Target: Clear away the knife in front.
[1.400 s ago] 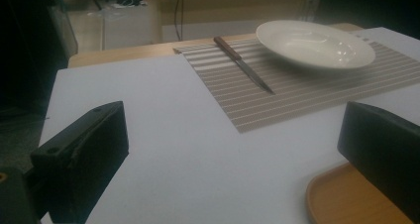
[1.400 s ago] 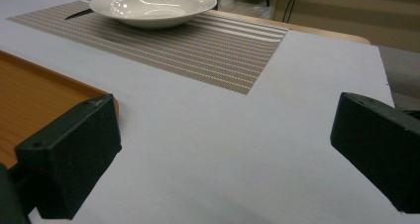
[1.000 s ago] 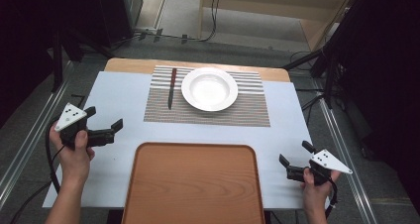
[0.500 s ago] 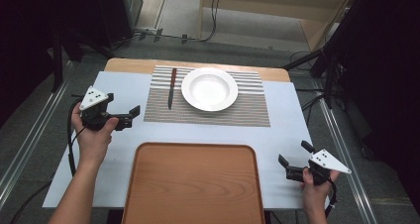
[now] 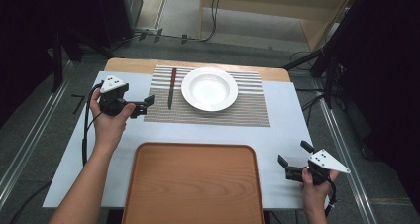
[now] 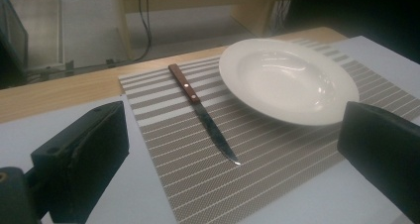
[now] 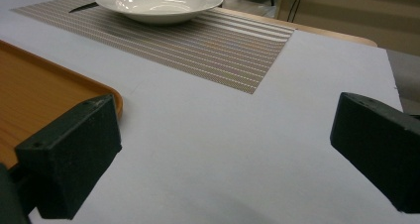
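A knife (image 5: 171, 87) with a brown wooden handle lies on a striped placemat (image 5: 247, 107), just left of a white deep plate (image 5: 209, 88). My left gripper (image 5: 145, 105) hovers at the mat's left edge, open and empty, its jaws pointing toward the knife. In the left gripper view the knife (image 6: 205, 117) lies between the spread jaws, blade tip nearest, with the plate (image 6: 287, 80) to its right. My right gripper (image 5: 293, 153) rests open and empty near the table's front right corner. Its own view looks over bare white tabletop toward the plate (image 7: 158, 3).
A large empty wooden tray (image 5: 193, 184) sits at the table's front centre, its corner (image 7: 39, 100) left of the right gripper. Bare white tabletop (image 5: 287, 130) lies between tray and mat. Cables and dark stands surround the table.
My left gripper has moved away from the front left, forward and rightward, up to the placemat's left edge near the knife. The right gripper has stayed put.
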